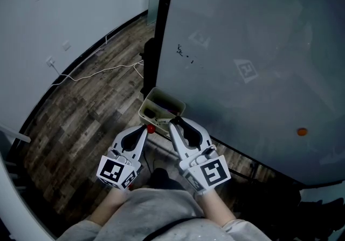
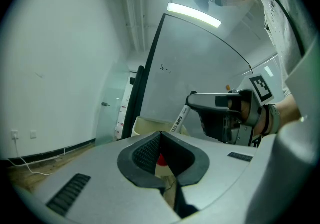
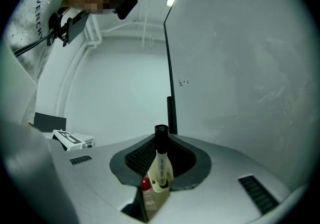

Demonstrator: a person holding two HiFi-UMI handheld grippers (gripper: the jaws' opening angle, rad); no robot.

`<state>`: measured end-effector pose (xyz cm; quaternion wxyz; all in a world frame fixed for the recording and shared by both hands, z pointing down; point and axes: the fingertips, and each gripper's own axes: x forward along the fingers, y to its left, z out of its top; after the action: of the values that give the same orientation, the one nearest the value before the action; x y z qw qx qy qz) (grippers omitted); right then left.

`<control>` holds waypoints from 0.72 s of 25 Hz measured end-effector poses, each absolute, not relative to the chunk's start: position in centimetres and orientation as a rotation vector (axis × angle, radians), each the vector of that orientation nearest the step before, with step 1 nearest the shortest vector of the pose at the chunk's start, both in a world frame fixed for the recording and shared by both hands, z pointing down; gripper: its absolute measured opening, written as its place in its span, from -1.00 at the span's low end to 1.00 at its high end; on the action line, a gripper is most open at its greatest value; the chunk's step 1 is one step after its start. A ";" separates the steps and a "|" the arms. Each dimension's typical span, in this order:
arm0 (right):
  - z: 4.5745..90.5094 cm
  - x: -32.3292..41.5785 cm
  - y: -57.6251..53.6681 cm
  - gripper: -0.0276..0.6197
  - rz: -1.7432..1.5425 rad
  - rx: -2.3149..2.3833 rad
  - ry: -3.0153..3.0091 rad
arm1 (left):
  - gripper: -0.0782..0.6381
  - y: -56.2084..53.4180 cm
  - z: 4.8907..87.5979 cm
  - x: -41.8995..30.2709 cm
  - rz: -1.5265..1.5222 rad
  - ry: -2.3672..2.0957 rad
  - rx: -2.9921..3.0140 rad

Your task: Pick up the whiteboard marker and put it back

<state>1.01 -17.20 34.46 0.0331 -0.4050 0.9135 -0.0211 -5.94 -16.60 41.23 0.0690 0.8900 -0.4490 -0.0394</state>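
Grey fabric of my top is filling the foreground as I am holding both grippers at the small beige plastic tray at the foot of the tall grey whiteboard. My right gripper is clamping the white-barrelled, black-capped whiteboard marker, its long axis crossing the jaws, cap up, lower end pointing down at the tray's near rim, so lowering looks like the coming move. My left gripper is idling alongside, jaws together on nothing.
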 end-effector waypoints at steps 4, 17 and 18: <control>33.5 0.8 -16.9 -0.67 -0.059 -1.220 2.795 | -0.74 -16.4 41.2 -6.0 -0.125 -1.351 2.672; 32.5 1.2 -16.8 -0.67 -0.056 -1.238 2.775 | -0.74 -15.8 41.2 -5.8 -0.115 -1.335 2.677; 32.4 1.2 -16.8 -0.67 -0.054 -1.236 2.774 | -0.74 -15.8 41.2 -5.8 -0.115 -1.334 2.678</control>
<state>1.20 -16.76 32.37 0.0523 -0.4064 0.9120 -0.0179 -5.76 -15.80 41.20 0.0738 0.8919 -0.4445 -0.0384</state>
